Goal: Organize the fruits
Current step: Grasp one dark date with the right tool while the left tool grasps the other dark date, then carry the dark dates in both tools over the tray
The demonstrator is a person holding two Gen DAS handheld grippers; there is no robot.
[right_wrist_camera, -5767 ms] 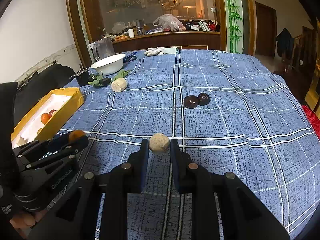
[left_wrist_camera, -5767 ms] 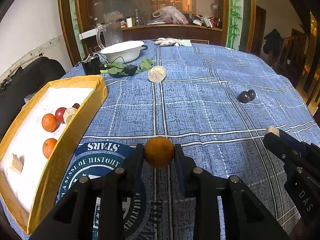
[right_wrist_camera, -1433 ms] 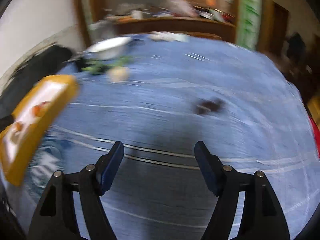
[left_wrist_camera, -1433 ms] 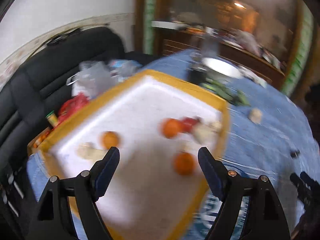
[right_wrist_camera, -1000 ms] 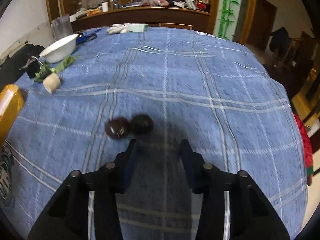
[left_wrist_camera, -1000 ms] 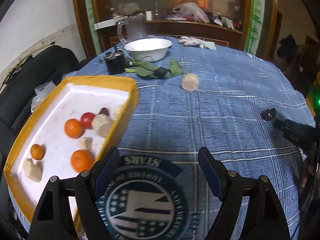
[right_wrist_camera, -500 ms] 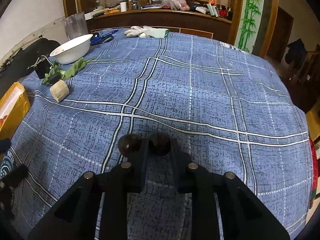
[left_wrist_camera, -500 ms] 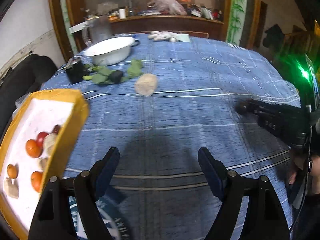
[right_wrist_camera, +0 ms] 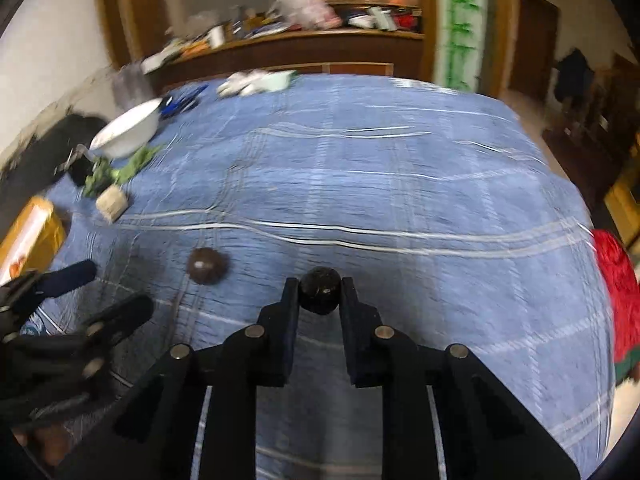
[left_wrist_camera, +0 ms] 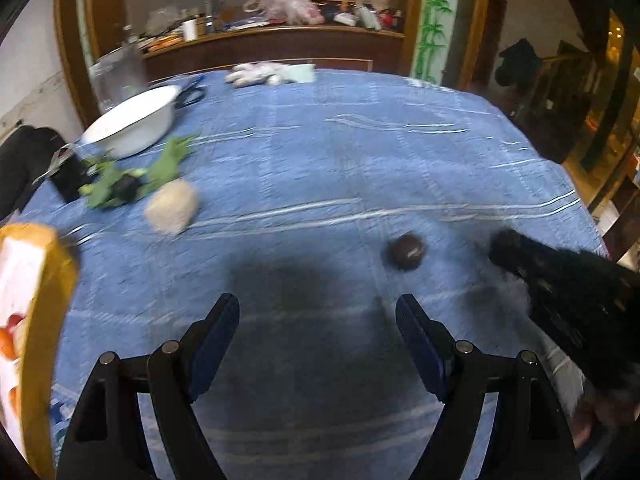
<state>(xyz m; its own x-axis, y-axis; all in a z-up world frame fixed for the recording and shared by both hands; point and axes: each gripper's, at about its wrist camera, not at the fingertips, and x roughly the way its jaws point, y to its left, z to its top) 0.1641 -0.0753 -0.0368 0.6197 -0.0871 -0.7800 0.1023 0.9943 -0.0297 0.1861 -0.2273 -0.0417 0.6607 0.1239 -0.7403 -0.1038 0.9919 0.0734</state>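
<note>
My right claw (right_wrist_camera: 319,292) is clenched on a small, dark, round fruit (right_wrist_camera: 320,290), held at the fingertips above the blue checked tablecloth (right_wrist_camera: 400,208). My left claw (left_wrist_camera: 316,320), jaws spread wide and empty, hangs near the second dark round fruit (left_wrist_camera: 406,251) lying on the cloth. The yellow-rimmed white tray (left_wrist_camera: 48,280), with orange and red fruits inside, sits at the table's left edge. To carry well, I judge: keep a steady squeeze, travel level toward the tray, and lower before letting go, since a round fruit rolls readily.
</note>
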